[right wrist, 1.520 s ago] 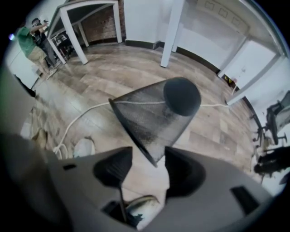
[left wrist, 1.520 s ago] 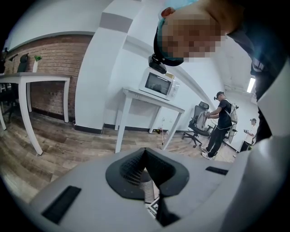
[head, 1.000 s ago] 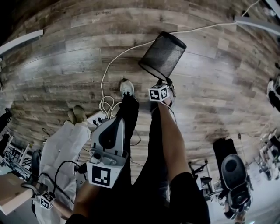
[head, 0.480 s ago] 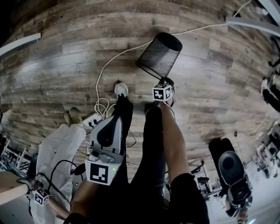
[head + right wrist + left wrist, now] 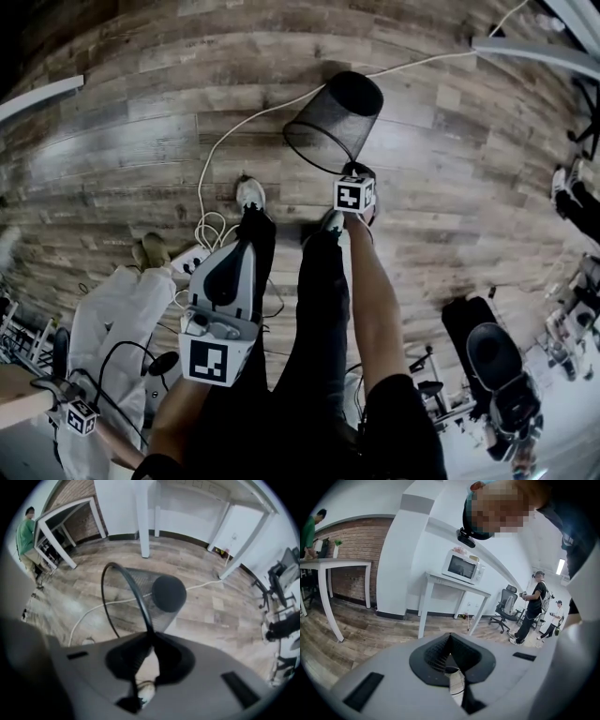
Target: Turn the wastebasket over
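Upper centre of the head view, the black wire-mesh round wastebasket [image 5: 336, 120] tilts over the wood-plank floor [image 5: 122, 141] — the right gripper [image 5: 150, 637], jaws just closing, pinches its rim. The left gripper [image 5: 239, 255], lower left — jaws pressed together, empty.

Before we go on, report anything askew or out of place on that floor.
The black mesh wastebasket is tilted, not upright, its rim between the right gripper fingers, which have just been closing. A white cable trails loose across the floor.
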A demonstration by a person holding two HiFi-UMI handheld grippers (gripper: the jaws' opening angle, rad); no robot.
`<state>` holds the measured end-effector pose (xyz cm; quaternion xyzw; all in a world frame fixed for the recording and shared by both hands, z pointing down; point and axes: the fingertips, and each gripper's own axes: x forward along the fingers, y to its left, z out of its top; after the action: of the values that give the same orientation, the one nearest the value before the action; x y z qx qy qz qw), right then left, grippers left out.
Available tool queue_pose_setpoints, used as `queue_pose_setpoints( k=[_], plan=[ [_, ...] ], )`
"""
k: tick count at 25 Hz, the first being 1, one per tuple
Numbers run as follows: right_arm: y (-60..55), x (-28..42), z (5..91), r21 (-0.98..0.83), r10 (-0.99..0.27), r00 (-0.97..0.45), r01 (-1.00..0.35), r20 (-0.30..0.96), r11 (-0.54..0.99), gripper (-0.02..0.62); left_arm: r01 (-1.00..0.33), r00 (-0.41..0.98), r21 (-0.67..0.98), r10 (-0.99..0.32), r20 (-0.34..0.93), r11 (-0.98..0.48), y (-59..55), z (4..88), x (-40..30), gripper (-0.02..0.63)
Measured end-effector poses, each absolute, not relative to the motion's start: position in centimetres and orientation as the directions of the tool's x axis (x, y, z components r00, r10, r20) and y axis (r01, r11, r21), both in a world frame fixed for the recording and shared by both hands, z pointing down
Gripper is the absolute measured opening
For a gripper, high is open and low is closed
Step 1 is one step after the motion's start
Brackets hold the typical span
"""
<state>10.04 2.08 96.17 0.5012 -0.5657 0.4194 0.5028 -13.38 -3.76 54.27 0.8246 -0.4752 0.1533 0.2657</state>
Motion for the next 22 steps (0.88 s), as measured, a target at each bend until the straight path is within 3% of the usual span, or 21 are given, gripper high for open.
queue_pose_setpoints(
  k=[7,20,22],
  plan=[
    [0.7,10.8,94.1,-0.061,-0.149,-0.074,-0.994,0.986,0.089,0.057,-0.876,0.482,0.309,-0.696,0.532,-0.370,-4.1,55.6,-12.9,0.033],
    [3.6,9.6,91.2,-0.202,-0.037,-0.204,-0.978,0.978,0.049,0.055,-0.864,0.495,0.407,-0.642,0.586,-0.295,-4.2,62.0,-12.5,0.034],
    [4.1,9.0,90.3,-0.230,-0.039,-0.231,-0.973,0.972,0.027,0.055,-0.854,0.513,0.434,-0.605,0.610,-0.287,-3.4,64.1,-12.4,0.081]
  ],
)
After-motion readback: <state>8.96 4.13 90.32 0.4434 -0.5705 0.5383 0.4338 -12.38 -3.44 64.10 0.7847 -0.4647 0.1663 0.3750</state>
